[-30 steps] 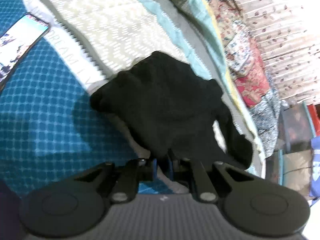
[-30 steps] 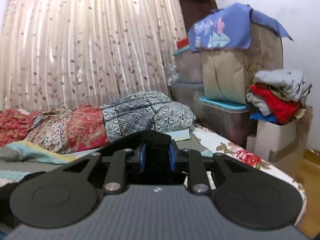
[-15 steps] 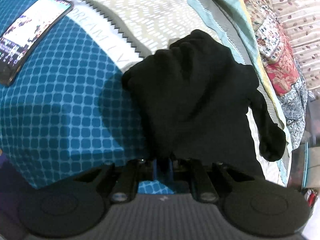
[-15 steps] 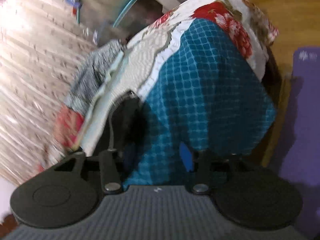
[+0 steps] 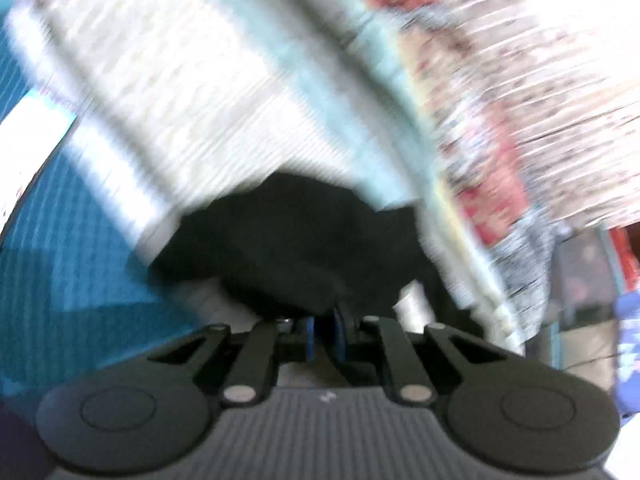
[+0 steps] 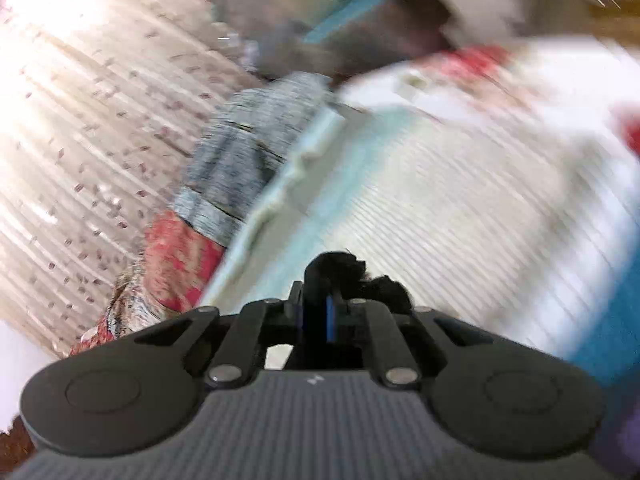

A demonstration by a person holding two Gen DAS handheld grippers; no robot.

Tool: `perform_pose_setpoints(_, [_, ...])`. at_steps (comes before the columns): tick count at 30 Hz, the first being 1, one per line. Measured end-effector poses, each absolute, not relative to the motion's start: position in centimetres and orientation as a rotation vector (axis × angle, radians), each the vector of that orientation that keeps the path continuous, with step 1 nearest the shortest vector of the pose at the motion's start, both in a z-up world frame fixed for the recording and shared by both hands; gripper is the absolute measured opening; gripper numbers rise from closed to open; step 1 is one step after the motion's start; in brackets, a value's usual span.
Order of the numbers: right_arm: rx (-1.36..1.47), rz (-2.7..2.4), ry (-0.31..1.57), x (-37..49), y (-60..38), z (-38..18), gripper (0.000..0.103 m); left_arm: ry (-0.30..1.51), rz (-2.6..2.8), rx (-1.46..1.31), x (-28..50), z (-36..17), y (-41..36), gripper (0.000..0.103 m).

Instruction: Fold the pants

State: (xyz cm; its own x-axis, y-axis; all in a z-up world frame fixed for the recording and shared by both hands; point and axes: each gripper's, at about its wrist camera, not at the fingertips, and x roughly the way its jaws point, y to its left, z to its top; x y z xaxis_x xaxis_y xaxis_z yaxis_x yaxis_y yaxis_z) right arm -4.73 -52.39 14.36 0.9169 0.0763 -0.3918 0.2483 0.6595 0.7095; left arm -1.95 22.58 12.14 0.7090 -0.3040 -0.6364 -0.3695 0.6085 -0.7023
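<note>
The black pants [image 5: 296,240] hang bunched in front of my left gripper [image 5: 323,330], which is shut on their near edge above the bed. In the right wrist view my right gripper [image 6: 324,312] is shut on a small tuft of the same black pants [image 6: 352,272], held over the pale bedspread. Both views are blurred by motion, so the pants' shape is unclear.
The bed carries a cream and teal patterned bedspread [image 5: 192,92] with a blue checked part [image 5: 60,280]. A red and grey patterned quilt [image 6: 224,184] lies along the curtain [image 6: 80,100]. Storage boxes [image 6: 340,12] stand past the bed's end.
Both grippers have swung fast and the views have blurred. The right gripper, open half a second ago, is now shut on the pants. The left gripper has kept its hold.
</note>
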Motion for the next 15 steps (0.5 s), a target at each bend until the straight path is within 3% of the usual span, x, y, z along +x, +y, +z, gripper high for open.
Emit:
perform_pose_setpoints(3, [0.868, -0.031, 0.313, -1.8, -51.9, 18.9, 0.013, 0.701, -0.001, -0.898, -1.4, 16.6, 22.3, 0.009])
perform_pose_setpoints(6, [0.868, -0.002, 0.263, -2.3, -52.0, 19.0, 0.013, 0.688, -0.011, -0.846, -2.4, 17.7, 22.0, 0.009])
perform_pose_setpoints(15, [1.071, -0.253, 0.502, -11.6, -55.8, 3.5, 0.013, 1.058, 0.079, -0.918, -7.2, 3.9, 20.7, 0.009])
